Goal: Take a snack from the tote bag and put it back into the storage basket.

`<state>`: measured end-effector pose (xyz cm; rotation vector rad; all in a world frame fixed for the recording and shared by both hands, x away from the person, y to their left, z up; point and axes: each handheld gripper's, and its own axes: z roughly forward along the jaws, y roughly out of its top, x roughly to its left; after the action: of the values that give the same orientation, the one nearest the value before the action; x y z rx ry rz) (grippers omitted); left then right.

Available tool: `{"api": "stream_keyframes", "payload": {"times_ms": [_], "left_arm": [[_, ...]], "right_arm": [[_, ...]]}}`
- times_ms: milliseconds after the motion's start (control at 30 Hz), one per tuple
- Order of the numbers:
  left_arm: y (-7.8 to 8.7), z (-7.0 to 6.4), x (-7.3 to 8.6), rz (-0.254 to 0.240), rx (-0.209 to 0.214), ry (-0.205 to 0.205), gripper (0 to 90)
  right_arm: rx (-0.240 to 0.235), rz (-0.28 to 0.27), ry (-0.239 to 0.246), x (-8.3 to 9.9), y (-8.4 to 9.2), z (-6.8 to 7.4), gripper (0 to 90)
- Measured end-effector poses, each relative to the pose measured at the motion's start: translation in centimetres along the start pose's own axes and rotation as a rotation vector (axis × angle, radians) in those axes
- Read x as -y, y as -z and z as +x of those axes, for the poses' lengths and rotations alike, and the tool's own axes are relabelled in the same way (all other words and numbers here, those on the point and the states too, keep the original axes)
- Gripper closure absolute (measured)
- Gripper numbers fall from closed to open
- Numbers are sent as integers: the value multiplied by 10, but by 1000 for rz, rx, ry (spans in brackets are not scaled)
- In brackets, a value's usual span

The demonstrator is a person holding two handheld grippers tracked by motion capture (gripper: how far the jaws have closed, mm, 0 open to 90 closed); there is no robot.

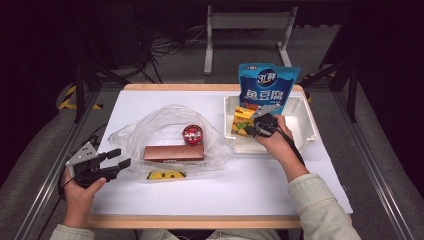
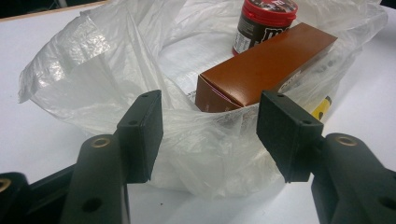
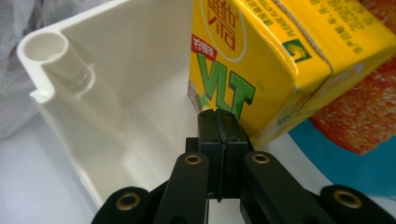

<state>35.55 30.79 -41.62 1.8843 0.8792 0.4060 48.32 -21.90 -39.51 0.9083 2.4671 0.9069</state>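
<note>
One white table [image 1: 165, 197] carries every item. One clear plastic bag [image 1: 165, 125] lies open on its left half and contains two visible items: one brown box [image 1: 174, 153] lying flat, and one dark jar with a red lid [image 1: 192, 134] standing just behind the box. One small yellow packet [image 1: 167, 175] lies at the front edge of the bag, partly under the plastic.

One white plastic bin [image 1: 305, 120] sits on the right half of the table. One blue snack pouch [image 1: 267, 85] stands upright in it, leaning at the rear wall. One yellow drink carton [image 3: 261, 60] lies tilted inside the bin, in front of the pouch.

Two grippers are in use. The left gripper [image 2: 210, 135] is released: its jaws stand apart at the near rim of the bag, with bag plastic between them and not pressed. The right gripper [image 3: 218, 135] is clenched: its jaws meet pad to pad, with the tips at the lower corner of the carton, inside the bin. A pale scrap shows at the tips; whether it is pinched cannot be told.
</note>
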Motion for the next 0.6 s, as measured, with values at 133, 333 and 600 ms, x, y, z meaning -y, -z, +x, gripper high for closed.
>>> {"api": "stream_keyframes", "payload": {"times_ms": [133, 333, 600], "left_arm": [[0, 0, 0, -3, 2, -2, 417], [0, 0, 0, -3, 3, 0, 417], [0, 0, 0, -3, 3, 0, 417]], "right_arm": [[12, 8, -9, 1, 0, -2, 899], [35, 19, -29, 3, -1, -7, 900], [41, 19, -41, 6, 1, -9, 900]]}}
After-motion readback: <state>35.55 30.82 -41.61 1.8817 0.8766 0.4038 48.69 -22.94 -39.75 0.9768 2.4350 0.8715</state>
